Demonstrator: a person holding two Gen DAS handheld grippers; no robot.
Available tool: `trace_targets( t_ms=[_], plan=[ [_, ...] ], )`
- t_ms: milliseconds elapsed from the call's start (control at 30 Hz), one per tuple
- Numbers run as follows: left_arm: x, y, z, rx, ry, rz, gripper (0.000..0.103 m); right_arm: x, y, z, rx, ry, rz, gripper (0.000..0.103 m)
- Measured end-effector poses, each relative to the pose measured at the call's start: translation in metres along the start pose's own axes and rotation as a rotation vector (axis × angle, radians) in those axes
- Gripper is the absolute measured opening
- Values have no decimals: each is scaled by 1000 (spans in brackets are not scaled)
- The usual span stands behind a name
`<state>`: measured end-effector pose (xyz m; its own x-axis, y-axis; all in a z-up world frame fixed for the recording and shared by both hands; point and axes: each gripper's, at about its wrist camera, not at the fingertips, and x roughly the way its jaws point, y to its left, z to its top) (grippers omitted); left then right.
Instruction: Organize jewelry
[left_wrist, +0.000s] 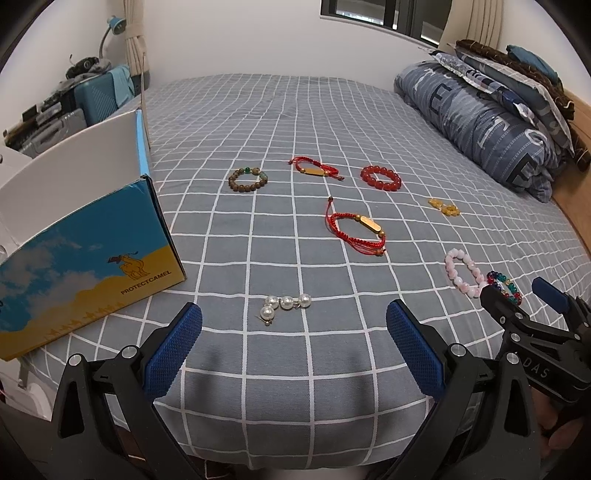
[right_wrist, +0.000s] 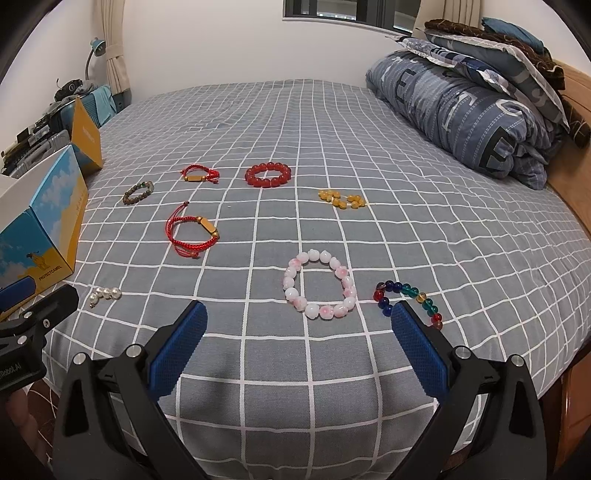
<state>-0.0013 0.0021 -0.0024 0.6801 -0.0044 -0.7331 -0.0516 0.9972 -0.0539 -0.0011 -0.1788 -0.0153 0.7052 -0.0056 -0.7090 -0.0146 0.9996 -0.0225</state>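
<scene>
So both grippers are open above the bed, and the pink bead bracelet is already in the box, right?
Not quite. Both the left gripper and the right gripper are open, but the pink bead bracelet lies on the bedsheet, not in the box. The right wrist view shows it.

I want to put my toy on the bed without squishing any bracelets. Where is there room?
The far half of the bed sheet, beyond the red bead bracelet, is bare up to the folded quilt. The near strip under both grippers is bare too. The middle is crowded, from the box to the rainbow bracelet.
</scene>
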Motion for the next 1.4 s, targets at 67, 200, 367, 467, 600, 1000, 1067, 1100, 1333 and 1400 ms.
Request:
trace_targets(
  t_ms=[67,200,367,467,600,1000,1067,1100,1333,1400],
  plan=[
    [0,0,0,0,0,1,97,0,0,0,2,-1,1,96],
    [0,0,0,0,0,3,97,0,-1,0,2,-2,1,96],
    [1,1,0,1,0,8,97,0,-1,1,3,-3,1,96],
    [1,1,-1,4,-3,14,97,0,-1,1,2,-4,0,96],
    [0,1,-1,9,-6,23,97,0,-1,1,2,-4,0,96],
    [-4,-3,-2,32,-24,66,97,0,-2,1,2,-5,0,96],
    [-4,-4,-2,30,-24,68,97,1,-2,1,3,-5,0,96],
    [-4,-3,-2,30,-24,69,97,0,-2,1,3,-5,1,96],
    [-3,-3,-2,26,-22,69,97,0,-3,1,3,-5,0,96],
    [-3,-2,-2,25,-20,71,97,0,-3,1,2,-5,0,96]
  ],
)
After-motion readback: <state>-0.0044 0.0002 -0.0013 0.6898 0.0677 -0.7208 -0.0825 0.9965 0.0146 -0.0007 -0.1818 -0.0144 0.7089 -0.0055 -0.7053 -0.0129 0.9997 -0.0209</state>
